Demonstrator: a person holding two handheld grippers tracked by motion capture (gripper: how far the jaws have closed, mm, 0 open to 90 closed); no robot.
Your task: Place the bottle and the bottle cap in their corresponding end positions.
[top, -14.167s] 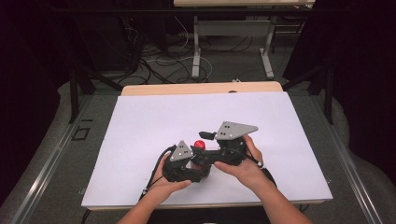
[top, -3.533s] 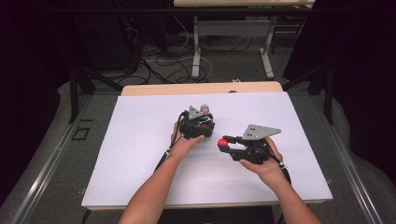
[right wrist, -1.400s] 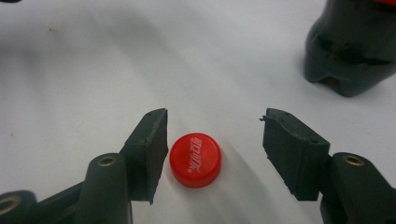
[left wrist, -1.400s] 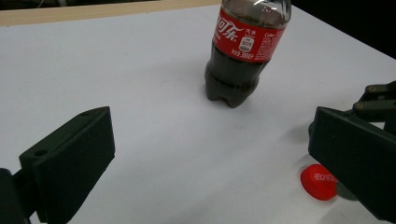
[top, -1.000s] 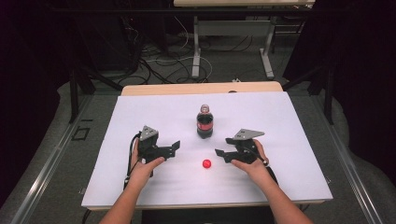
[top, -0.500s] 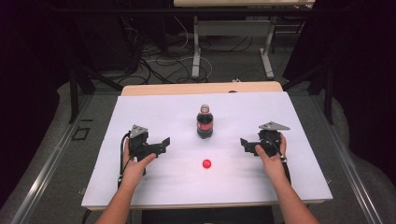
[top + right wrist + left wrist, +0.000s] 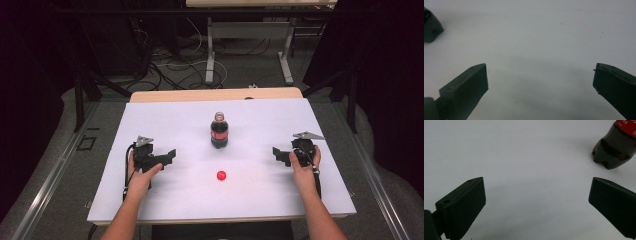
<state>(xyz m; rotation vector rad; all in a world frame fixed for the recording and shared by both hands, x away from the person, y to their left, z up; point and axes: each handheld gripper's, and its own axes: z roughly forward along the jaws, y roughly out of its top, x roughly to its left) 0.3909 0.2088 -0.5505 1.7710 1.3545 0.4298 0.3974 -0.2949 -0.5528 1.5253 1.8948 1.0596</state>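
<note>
**Open bottle and its red cap on the white tabletop**

The bottle (image 7: pixel 219 132) stands upright near the middle of the white tabletop (image 7: pixel 150 200), somewhat closer to the far edge than to the near one. It is a small, dark cola-type bottle with a red label band round its upper body and a lobed base; its neck is bare, with no cap on it. In the left gripper view its lower part (image 7: pixel 614 150) shows at the upper right, resting flat on the surface.

The red cap (image 7: pixel 221 175) lies by itself on the tabletop, on the near side of the bottle and almost in line with it, clearly apart from it. It is small, round and bright red.
</note>
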